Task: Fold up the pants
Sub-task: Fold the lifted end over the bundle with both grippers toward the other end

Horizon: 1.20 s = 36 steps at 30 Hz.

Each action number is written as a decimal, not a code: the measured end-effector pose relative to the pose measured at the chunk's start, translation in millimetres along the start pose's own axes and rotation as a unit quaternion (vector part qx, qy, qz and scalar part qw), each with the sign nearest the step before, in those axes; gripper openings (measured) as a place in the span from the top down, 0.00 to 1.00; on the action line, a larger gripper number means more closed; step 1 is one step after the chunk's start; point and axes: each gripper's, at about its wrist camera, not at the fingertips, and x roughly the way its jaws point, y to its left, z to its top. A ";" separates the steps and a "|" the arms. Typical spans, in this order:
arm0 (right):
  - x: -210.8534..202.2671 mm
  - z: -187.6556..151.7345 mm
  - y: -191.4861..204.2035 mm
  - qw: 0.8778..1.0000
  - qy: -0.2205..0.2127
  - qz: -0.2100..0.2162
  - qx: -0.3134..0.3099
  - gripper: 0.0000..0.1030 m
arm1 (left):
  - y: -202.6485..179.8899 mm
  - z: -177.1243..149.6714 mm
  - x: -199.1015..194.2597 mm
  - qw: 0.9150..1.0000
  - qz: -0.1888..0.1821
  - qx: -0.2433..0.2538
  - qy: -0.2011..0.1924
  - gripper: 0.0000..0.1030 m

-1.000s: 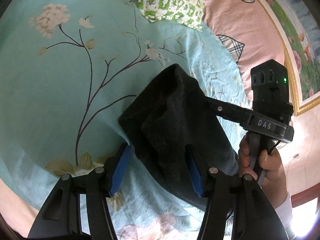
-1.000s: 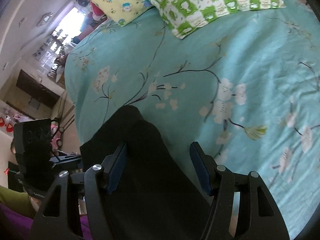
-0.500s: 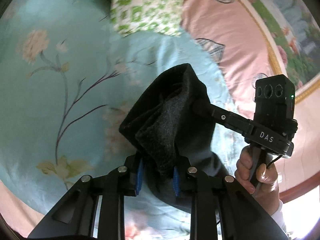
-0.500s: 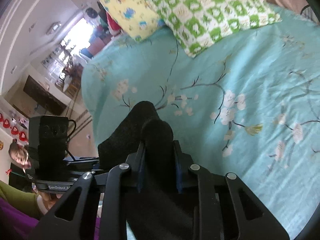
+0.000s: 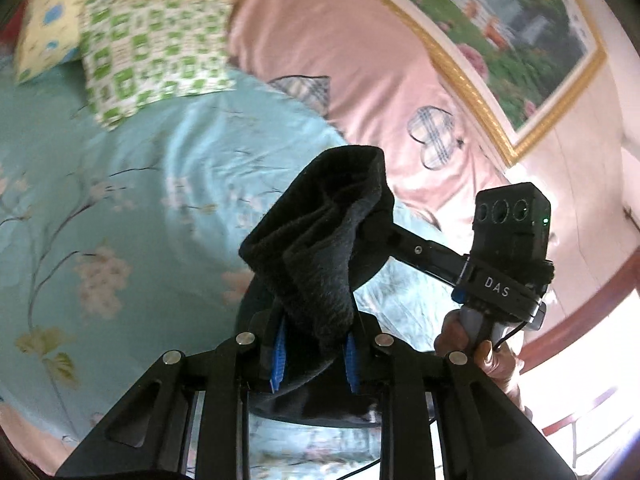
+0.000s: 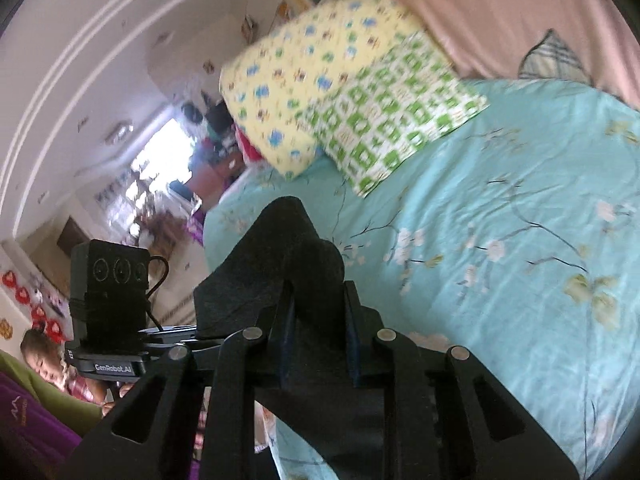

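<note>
The black pants (image 5: 320, 256) are gripped between the closed blue-padded fingers (image 5: 279, 352) of the left gripper (image 5: 314, 350) and are held bunched above the bed (image 5: 120, 208). Another fold of the pants (image 6: 288, 264) is clamped by the right gripper (image 6: 318, 344), its fingers (image 6: 352, 340) shut on the cloth. Two pillows (image 6: 340, 92) are seen at the head of the bed.

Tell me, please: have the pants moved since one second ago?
Yes. The pants, flat before, are now lifted off the sheet toward the green pillow.
</note>
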 end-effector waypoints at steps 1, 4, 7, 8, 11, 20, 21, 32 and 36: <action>-9.8 -3.7 -2.2 1.000 -0.009 0.000 0.005 0.78 | -8.8 -1.7 2.2 1.000 -0.002 0.008 0.002 0.78; -34.7 -13.5 -7.5 0.999 -0.027 -0.003 0.018 0.78 | -31.9 -8.3 9.5 1.000 -0.005 0.029 0.009 0.78; -52.1 -25.7 -14.1 0.999 -0.042 -0.007 0.029 0.78 | -53.6 -18.0 17.8 0.998 -0.003 0.052 0.018 0.79; -57.2 -29.2 -16.1 0.998 -0.045 -0.008 0.032 0.78 | -57.4 -20.2 20.3 0.998 -0.002 0.056 0.020 0.79; -71.3 -42.1 -23.8 0.997 -0.056 -0.013 0.043 0.78 | -72.4 -29.9 30.4 0.997 -0.004 0.069 0.033 0.79; -112.0 -86.9 -55.0 0.992 -0.096 -0.022 0.084 0.78 | -110.5 -56.4 61.0 0.991 -0.004 0.115 0.070 0.79; -114.3 -89.0 -57.8 0.991 -0.098 -0.022 0.087 0.78 | -116.0 -60.4 64.8 0.990 -0.003 0.121 0.074 0.79; -144.6 -127.2 -85.2 0.985 -0.119 -0.033 0.124 0.79 | -146.3 -86.3 94.6 0.983 0.004 0.156 0.100 0.79; -153.6 -139.0 -91.4 0.983 -0.124 -0.039 0.132 0.79 | -155.3 -95.9 101.9 0.980 0.003 0.169 0.108 0.79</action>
